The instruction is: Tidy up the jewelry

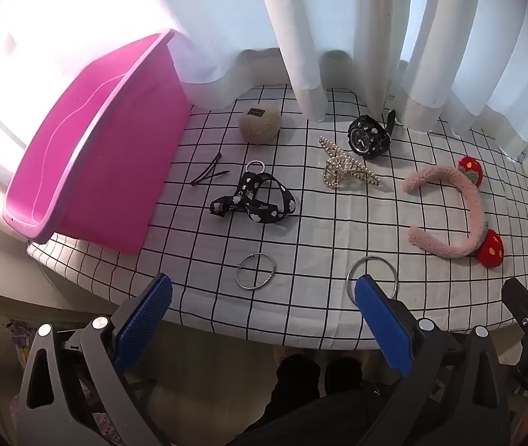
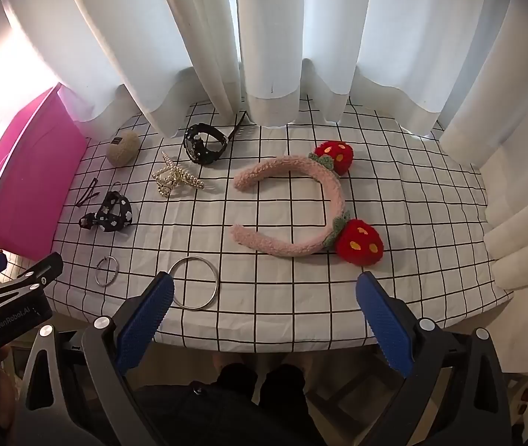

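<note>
Nothing is picked yet: both grippers' jaws gape wide and empty, the left gripper (image 1: 262, 329) and right gripper (image 2: 264, 329) held short of the pink bin (image 1: 89, 141). Next, a piece such as the large ring (image 2: 196, 283), lying well apart from that bin, must be closed on.

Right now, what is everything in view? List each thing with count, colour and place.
bin: one, pink, table's left end, nothing seen inside
hair tie: one, beige, fuzzy, beside the bin
hair pins: dark, thin, count unclear, near the bin
strap: one, black with white pattern, centre-left
hair claw: one, pearl and gold, centre
watch: one, black, back by the curtain
headband: one, pink with two red strawberries, right
rings: two, silver, front edge, small, large
tablecloth: white, black grid
left gripper: open, nothing held
right gripper: open, nothing held
</note>
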### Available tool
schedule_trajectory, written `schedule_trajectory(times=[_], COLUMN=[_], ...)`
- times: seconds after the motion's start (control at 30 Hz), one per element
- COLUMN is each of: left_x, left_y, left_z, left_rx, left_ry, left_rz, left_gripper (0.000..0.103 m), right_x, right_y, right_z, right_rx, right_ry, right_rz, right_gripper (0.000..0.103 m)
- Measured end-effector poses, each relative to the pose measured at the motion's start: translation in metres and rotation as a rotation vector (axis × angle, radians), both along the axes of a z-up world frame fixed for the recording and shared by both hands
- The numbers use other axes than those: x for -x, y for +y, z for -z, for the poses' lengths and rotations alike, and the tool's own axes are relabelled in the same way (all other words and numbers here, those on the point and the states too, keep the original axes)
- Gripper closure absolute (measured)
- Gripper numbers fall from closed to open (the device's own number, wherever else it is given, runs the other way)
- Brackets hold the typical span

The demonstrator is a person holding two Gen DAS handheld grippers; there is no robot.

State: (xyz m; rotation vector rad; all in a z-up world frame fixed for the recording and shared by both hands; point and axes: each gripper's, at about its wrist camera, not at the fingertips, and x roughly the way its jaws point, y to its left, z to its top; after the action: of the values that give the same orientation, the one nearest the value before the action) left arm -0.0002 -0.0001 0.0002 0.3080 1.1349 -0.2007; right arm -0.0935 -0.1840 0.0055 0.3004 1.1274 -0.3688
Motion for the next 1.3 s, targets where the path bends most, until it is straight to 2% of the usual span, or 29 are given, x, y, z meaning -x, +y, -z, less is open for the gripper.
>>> schedule_trajectory(times=[1.3], left_x=[-0.0069], left_y=[0.0007], left_z=[-0.0021], left_rx=[-0.004], left_ry=[-0.005], left_rz=[-0.001], left_gripper=[0.006], right_x=[-0.001], right_y=[-0.0035], right_z=[0.0001], right_rx=[0.0], right_ry=[0.001], right_rz=[0.004], right_gripper=[0.009])
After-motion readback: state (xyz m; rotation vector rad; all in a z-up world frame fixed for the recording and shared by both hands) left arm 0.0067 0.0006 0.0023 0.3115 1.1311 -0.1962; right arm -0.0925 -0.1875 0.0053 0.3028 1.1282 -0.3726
